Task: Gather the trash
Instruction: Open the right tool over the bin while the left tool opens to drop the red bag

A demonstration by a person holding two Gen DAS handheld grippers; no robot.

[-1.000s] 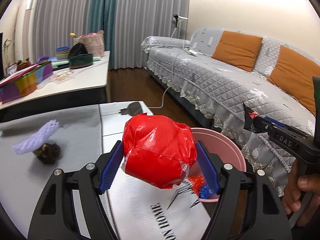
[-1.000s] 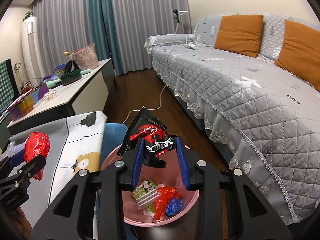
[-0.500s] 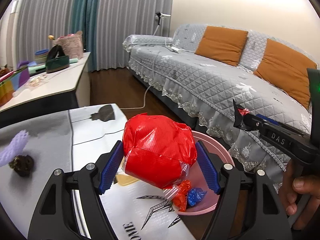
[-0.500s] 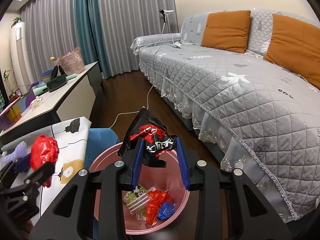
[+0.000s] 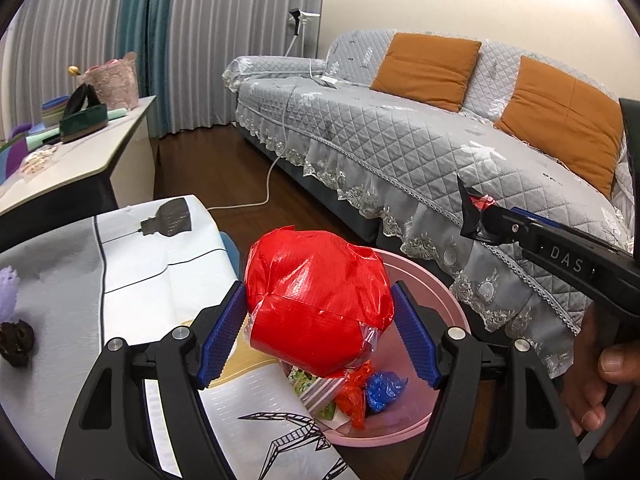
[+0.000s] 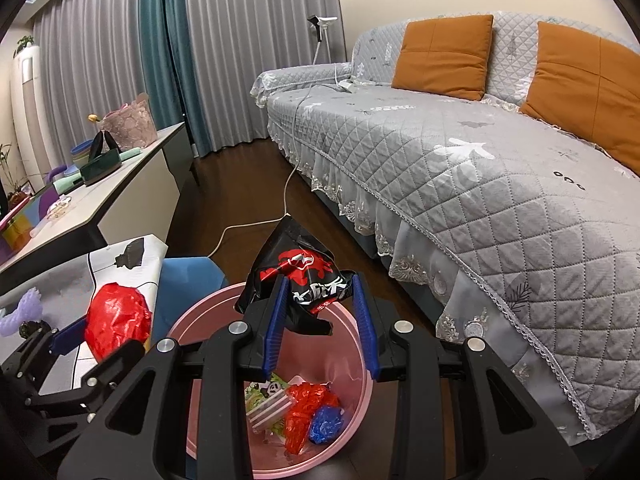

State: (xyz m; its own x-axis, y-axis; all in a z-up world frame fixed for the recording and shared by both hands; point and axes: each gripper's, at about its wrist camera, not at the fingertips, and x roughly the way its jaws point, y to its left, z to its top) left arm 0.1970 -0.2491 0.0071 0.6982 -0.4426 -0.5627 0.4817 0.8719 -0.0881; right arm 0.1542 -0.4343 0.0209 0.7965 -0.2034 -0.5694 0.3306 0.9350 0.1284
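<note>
My left gripper [image 5: 318, 314] is shut on a crumpled red plastic bag [image 5: 316, 300], held over the near rim of a pink bin [image 5: 436, 296]. The right wrist view shows that red plastic bag [image 6: 116, 322] at the table's edge, left of the pink bin [image 6: 208, 316]. My right gripper [image 6: 320, 304] is shut on a black and red snack wrapper [image 6: 298, 276] above the bin's mouth. Inside the bin lie a red scrap [image 6: 306, 408], a blue scrap [image 6: 326, 418] and a green-and-white packet [image 6: 268, 400]. In the left wrist view the right gripper [image 5: 476, 220] enters from the right, with a hand [image 5: 600, 384] on its handle.
A table with a printed white and grey cloth [image 5: 132, 264] carries a dark lump [image 5: 16, 344] and a purple foam piece [image 5: 8, 300] at its left. A grey sofa [image 6: 500, 184] with orange cushions runs along the right. A white cable [image 6: 288, 184] crosses the wooden floor. A side table [image 6: 112, 188] holds clutter.
Both grippers have moved toward the bin with their loads. The bin now sits lower and closer in both views, and the table's dark lump has slid to the left edge of the left wrist view.
</note>
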